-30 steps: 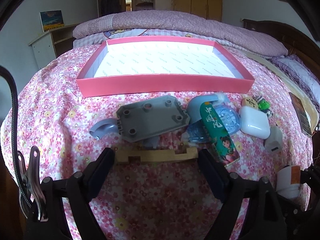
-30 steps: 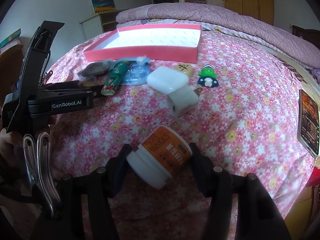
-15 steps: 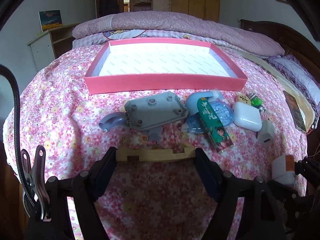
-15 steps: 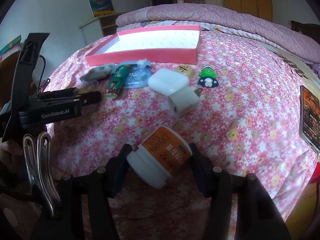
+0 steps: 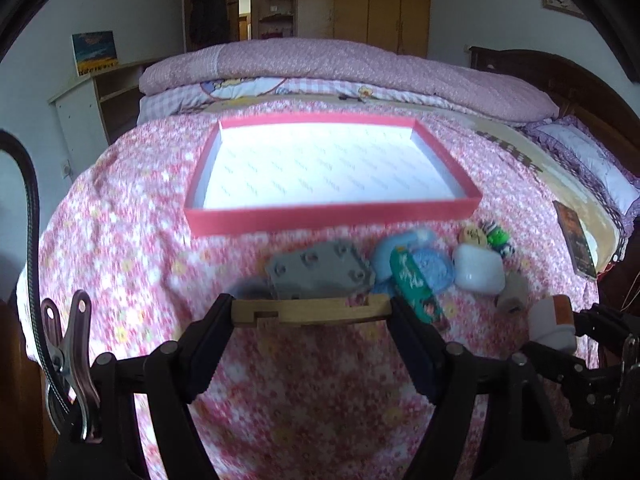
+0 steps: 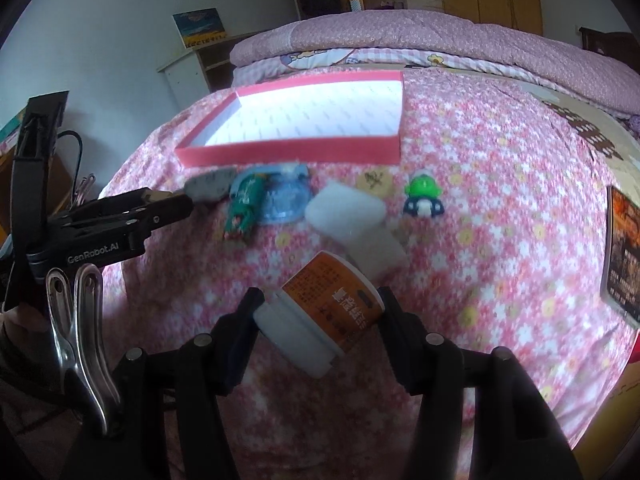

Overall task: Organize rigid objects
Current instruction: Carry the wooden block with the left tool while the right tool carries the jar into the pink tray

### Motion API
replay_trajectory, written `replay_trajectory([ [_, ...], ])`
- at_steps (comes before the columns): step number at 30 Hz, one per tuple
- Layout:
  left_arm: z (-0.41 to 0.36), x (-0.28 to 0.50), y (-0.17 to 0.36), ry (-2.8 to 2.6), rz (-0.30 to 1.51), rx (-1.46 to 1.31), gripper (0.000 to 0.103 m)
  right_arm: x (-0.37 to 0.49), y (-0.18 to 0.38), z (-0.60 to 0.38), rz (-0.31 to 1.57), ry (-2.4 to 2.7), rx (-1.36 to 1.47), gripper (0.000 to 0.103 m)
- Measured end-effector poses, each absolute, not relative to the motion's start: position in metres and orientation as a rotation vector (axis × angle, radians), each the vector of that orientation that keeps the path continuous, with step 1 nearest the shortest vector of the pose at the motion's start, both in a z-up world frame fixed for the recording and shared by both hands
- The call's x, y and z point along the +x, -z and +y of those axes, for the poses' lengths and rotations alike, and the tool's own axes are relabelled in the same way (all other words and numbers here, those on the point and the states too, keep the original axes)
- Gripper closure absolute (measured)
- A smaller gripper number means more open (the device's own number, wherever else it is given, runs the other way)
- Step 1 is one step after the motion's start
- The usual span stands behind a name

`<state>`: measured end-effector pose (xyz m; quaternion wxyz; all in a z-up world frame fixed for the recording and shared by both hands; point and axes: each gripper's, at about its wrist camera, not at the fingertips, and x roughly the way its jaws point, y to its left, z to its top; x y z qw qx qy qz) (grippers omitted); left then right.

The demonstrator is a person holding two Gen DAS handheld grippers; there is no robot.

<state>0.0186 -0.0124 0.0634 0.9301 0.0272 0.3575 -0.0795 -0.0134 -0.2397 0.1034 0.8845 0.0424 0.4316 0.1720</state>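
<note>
My left gripper (image 5: 311,312) is shut on a flat notched wooden piece (image 5: 312,311), held crosswise above the flowered bedspread. My right gripper (image 6: 320,312) is shut on an orange-labelled white jar (image 6: 326,312) lying tilted between the pads; the same jar (image 5: 554,322) shows at the right edge of the left wrist view. Ahead lies an empty pink tray (image 5: 332,218) (image 6: 292,152). Before it sit a grey studded plate (image 5: 320,270), a green tube (image 5: 416,284) on a blue clear case (image 5: 432,268), a white box (image 5: 478,272) and a green toy figure (image 6: 422,196).
A white charger cube (image 6: 378,250) lies just past the jar, a round beige game piece (image 6: 374,180) near the tray. A dark book (image 6: 624,256) lies at the bed's right side. Folded quilts (image 5: 340,64) and a white cabinet (image 5: 84,120) stand beyond.
Both grippers have lifted with their loads, so the bedspread and the objects on it look farther away. The wooden piece, earlier resting on the bed between wide jaws, is now gripped and raised.
</note>
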Motion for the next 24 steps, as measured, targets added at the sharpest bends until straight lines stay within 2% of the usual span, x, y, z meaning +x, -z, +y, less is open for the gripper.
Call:
replay_trajectory([
  [12,0.004,0.069,-0.083,0.202,0.721,0.057,0.022,0.036,-0.124,-0.221,0.921,-0.313,0.083,0.045],
  [24,-0.006,0.101,-0.090,0.192,0.695,0.060,0.022,0.087,-0.140,-0.214,0.867,-0.341,0.063,0.045],
])
